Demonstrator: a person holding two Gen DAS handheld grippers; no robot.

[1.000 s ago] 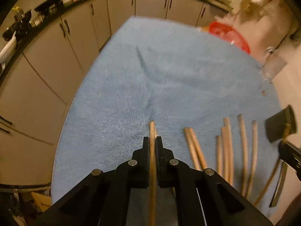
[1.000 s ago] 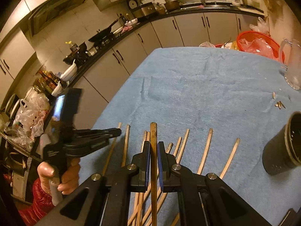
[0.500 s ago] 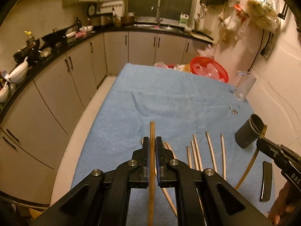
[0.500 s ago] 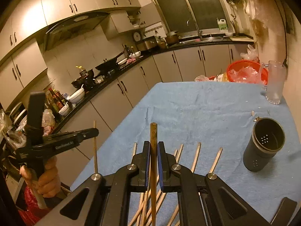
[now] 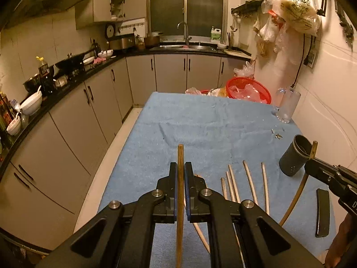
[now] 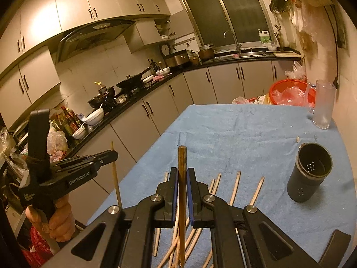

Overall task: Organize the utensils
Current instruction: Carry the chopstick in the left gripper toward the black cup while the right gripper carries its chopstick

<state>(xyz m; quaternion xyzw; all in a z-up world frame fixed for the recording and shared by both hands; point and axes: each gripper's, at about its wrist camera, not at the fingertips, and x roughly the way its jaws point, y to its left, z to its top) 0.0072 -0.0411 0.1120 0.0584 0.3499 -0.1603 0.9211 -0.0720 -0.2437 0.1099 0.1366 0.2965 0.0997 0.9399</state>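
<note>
The left tool point(image 5: 181, 174) is clamped tight on a slender light-brown wooden chopstick point(image 5: 180, 192), which runs up between its black jaws and pokes out past their tips. Seen from the right wrist camera, the same tool is raised off to the left of the counter, a hand point(image 6: 61, 221) wrapped around its grip, the stick standing nearly upright in it.

The right tool point(image 6: 182, 176) is likewise shut on a darker brown wooden chopstick point(image 6: 181, 187), whose squared end rises above the jaws.

Both are lifted above the counter point(image 6: 245, 134), which is covered in a blue terry towel. The remaining pale wooden chopsticks point(image 6: 235, 187) lie loosely fanned on the towel below the tools. To their right stands a dark cylindrical utensil holder point(image 6: 309, 174) with drain holes in its bottom, upright and open-topped. A frosted glass mug point(image 6: 323, 103) and a red plastic colander point(image 6: 290, 92) sit at the far end.
</note>
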